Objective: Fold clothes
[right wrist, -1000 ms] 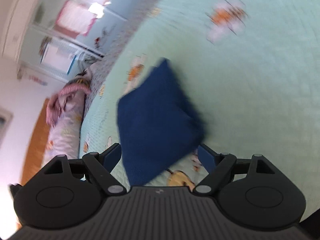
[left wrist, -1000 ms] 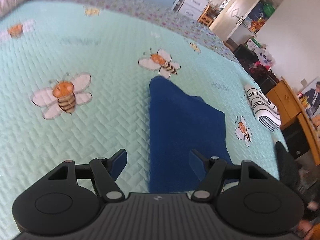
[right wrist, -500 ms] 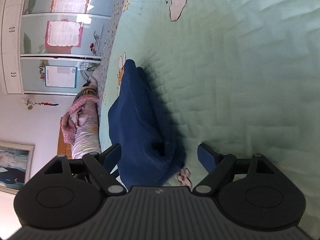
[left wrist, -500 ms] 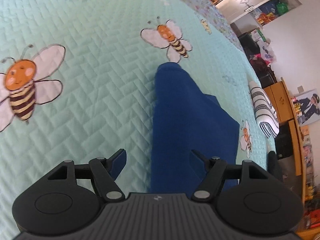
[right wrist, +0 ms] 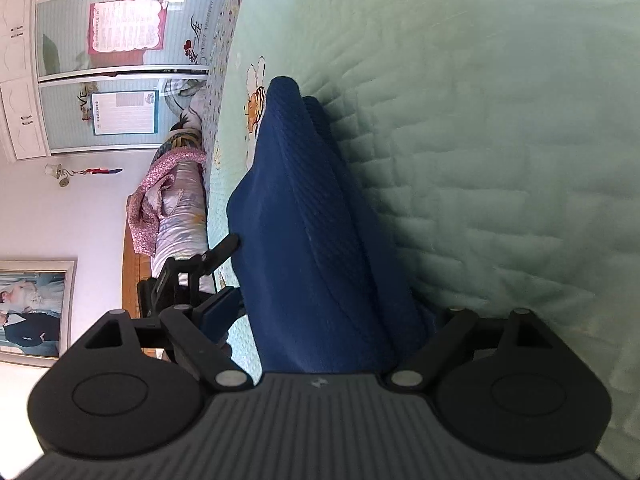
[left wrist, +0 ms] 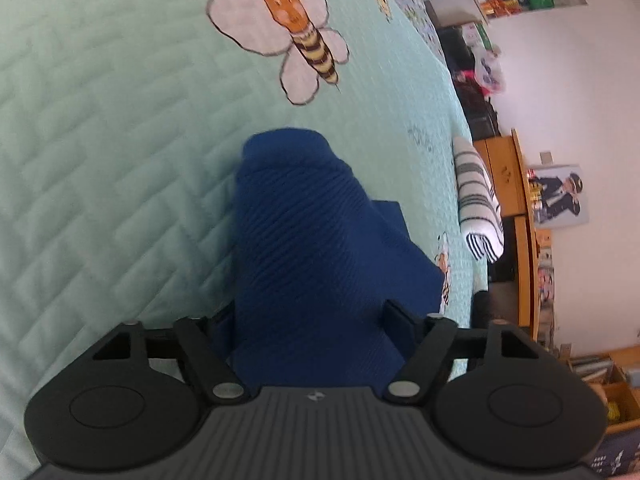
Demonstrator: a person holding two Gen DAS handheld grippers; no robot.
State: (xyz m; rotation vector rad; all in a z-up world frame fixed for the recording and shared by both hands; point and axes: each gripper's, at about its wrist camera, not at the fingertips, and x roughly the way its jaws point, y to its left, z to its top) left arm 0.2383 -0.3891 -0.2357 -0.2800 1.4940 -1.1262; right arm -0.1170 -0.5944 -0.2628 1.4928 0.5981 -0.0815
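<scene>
Left wrist view first: the left gripper (left wrist: 310, 316) is low over the bed (left wrist: 100, 140), its jaws closing in with the folded blue cloth (left wrist: 316, 248) bulging up between them; the pads sit at the cloth's flanks, and I can't tell whether they press on it yet. The cloth lies on the green quilt just short of a printed bee (left wrist: 296, 36), with a striped towel (left wrist: 478, 200) folded up at the bed's right edge, well apart from it. Over to the right wrist view: the right gripper (right wrist: 334, 312) has its jaws spread wide, the cloth (right wrist: 312, 216) running up between them as a thick folded ridge, and neither pad is clearly biting it. The left gripper (right wrist: 224, 256) shows at the cloth's left side, touching its edge. A pink bundle (right wrist: 172, 200) lies at the bed's far left edge.
</scene>
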